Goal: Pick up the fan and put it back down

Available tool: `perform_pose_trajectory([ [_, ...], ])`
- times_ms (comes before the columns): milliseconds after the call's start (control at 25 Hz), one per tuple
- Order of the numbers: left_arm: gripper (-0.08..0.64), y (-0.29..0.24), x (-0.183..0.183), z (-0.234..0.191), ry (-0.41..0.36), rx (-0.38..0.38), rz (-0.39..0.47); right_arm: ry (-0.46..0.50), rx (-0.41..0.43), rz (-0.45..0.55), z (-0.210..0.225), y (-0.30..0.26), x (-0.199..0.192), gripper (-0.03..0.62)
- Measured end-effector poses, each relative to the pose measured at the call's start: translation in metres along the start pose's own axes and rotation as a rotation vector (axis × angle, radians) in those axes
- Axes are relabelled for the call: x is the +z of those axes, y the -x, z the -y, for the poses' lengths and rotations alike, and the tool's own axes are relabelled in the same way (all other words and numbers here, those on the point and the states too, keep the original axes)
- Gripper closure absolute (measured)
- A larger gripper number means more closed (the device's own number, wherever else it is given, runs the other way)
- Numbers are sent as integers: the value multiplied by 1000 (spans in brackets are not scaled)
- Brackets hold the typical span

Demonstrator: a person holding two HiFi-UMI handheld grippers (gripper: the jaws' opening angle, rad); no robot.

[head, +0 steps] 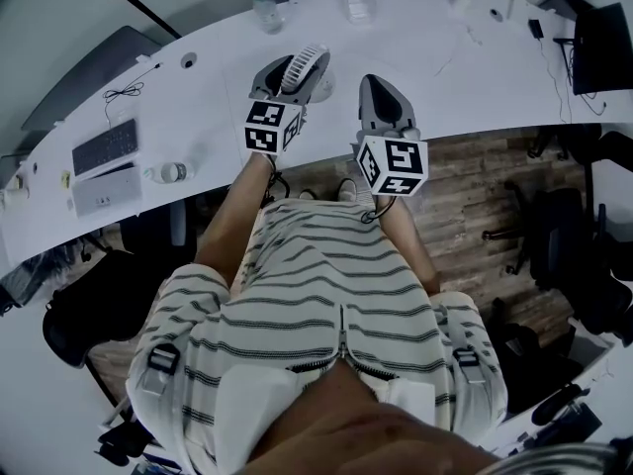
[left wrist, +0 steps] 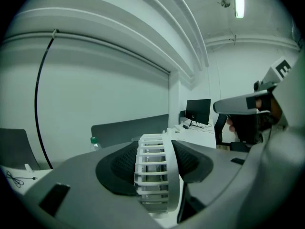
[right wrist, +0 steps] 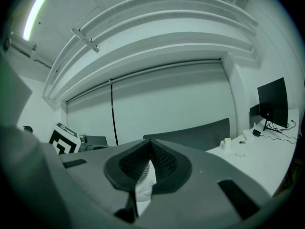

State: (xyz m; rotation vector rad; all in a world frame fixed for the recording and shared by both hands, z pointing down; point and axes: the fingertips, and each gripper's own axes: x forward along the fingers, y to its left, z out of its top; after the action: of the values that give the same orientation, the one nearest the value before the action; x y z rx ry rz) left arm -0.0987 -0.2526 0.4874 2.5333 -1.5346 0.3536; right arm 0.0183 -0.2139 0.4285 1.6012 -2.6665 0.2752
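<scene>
Fan (head: 303, 66) is clamped edge-on between the jaws of the left gripper (left wrist: 153, 151), over the near edge of the white desk (head: 445, 67); can't tell if it touches the desk. Left forearm reaches forward, gripper pointing away from the body and tipped slightly down. Right gripper (head: 380, 87) sits just beside it, roughly level, jaws pinched together on nothing. Both 2 forearms run near parallel.
</scene>
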Motion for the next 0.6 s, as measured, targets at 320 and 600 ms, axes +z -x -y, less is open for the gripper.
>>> perform_pose_trajectory([
  [320, 334, -32, -26, 5, -98, -139, -12, 0, -18, -3, 7, -1, -2, 581],
  [600, 334, -59, -43, 2, -151, -219, -31, -5, -56, -4, 22, 1, -1, 581],
])
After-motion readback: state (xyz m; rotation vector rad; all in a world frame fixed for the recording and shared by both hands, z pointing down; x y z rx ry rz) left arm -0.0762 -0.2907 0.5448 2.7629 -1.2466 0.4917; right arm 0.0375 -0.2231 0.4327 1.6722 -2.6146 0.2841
